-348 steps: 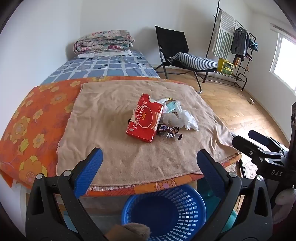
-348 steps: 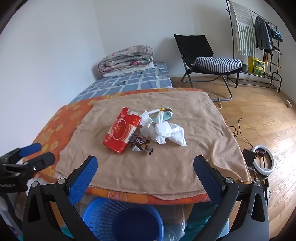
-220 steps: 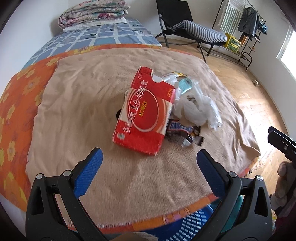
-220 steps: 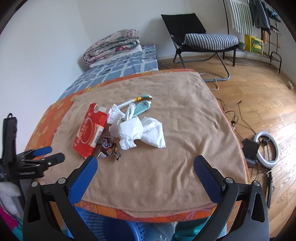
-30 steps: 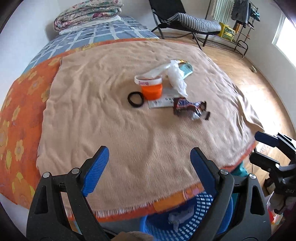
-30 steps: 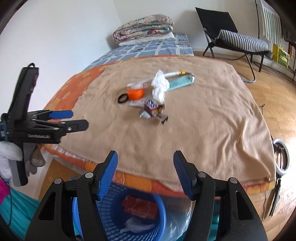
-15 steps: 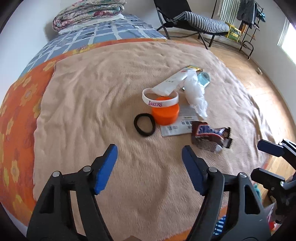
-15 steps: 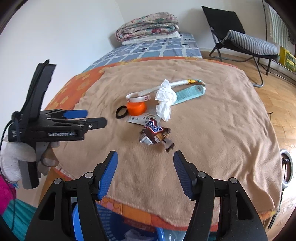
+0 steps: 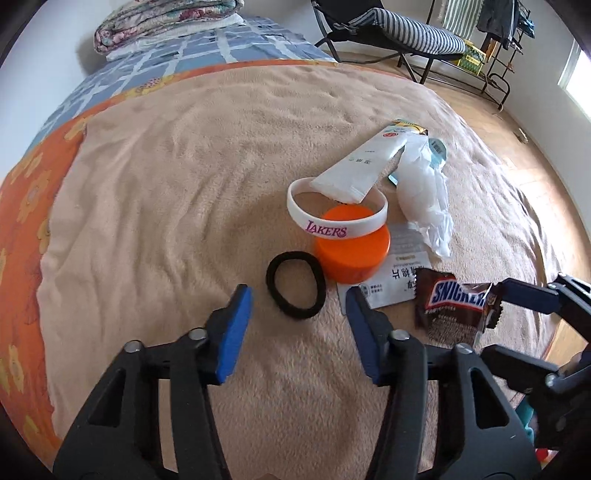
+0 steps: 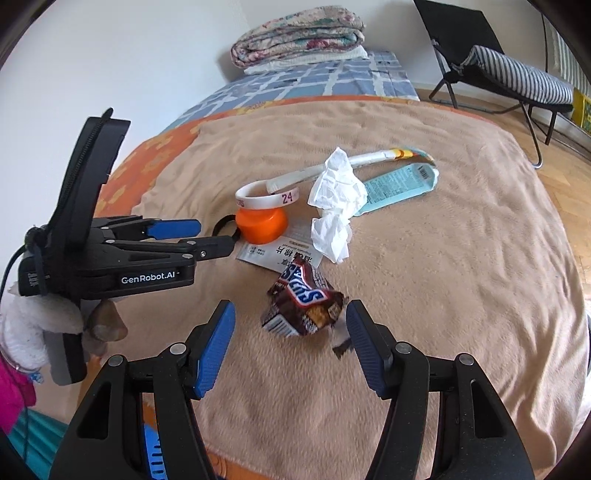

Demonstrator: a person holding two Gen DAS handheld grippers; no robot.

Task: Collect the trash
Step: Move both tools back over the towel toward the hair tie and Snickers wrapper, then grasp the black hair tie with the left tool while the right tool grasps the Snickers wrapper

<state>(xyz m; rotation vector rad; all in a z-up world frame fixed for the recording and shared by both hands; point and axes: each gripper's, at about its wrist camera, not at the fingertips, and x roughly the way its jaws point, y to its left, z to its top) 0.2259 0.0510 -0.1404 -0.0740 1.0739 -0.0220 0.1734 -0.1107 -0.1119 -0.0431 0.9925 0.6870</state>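
A brown Snickers wrapper (image 10: pixel 303 299) lies on the tan blanket (image 10: pixel 443 258) between my right gripper's open fingers; it also shows in the left wrist view (image 9: pixel 454 306). My right gripper (image 10: pixel 291 332) is open around it, low over the blanket. My left gripper (image 9: pixel 299 314) is open just short of a black hair tie (image 9: pixel 295 284). Behind lie an orange lid (image 9: pixel 351 251) with a white Lakers wristband (image 9: pixel 336 210), a crumpled white tissue (image 10: pixel 336 206), a paper slip (image 9: pixel 399 280), a white tube (image 9: pixel 362 166) and a teal packet (image 10: pixel 402 188).
The blanket covers an orange flowered sheet (image 9: pixel 22 206) on a bed. Folded quilts (image 10: pixel 299 33) sit at the far end. A black folding chair (image 10: pixel 491 62) stands on the wood floor at the right. A blue basket edge (image 10: pixel 153 450) shows below the bed's front.
Both grippers moved forward and down toward the pile and narrowed. The right one now straddles the Snickers wrapper; the left one is close to the hair tie.
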